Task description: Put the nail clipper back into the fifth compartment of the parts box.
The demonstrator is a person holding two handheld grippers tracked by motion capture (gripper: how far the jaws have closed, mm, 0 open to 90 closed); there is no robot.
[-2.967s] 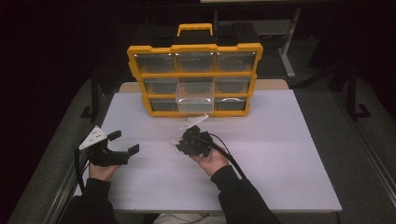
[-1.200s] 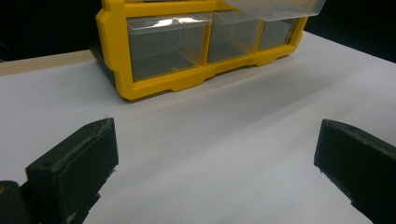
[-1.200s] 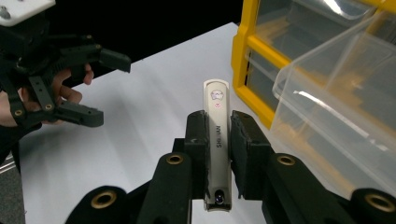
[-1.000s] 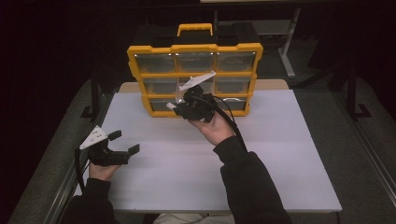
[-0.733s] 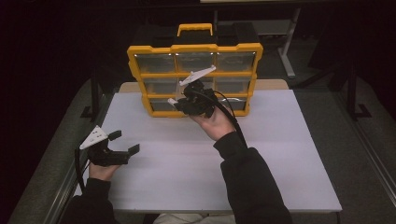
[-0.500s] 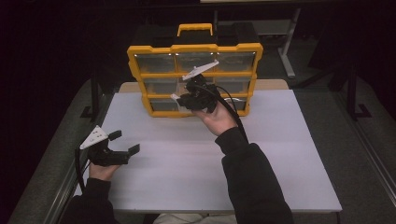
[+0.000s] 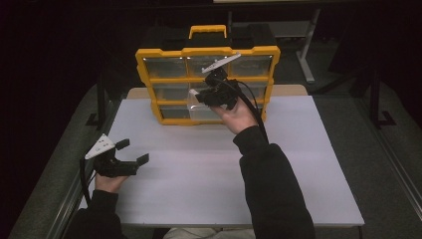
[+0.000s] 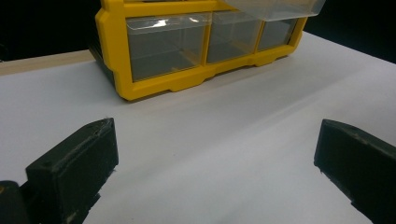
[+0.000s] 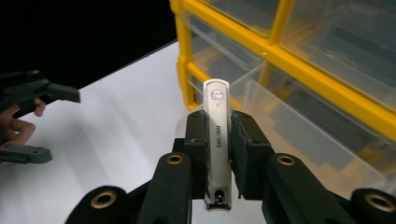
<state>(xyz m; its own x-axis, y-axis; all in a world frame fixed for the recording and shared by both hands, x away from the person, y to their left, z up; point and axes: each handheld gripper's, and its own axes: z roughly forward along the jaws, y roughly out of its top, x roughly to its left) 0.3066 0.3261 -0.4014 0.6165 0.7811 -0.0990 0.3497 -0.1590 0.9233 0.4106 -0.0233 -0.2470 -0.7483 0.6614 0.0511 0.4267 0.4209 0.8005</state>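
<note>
My left hand-held gripper (image 7: 133,152) rests near me on the table (image 7: 199,169), jaws spread wide. Farther off, my right hand-held gripper (image 9: 218,135) clamps a white nail clipper (image 9: 217,144) (lengthwise) beside the yellow organizer's (image 7: 144,74) pulled-out clear drawer (image 7: 198,103).

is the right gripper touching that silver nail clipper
Touching. In the right gripper view, the right gripper has both black jaws pressed flat against the sides of the silver nail clipper, with no gap on either side.
</note>
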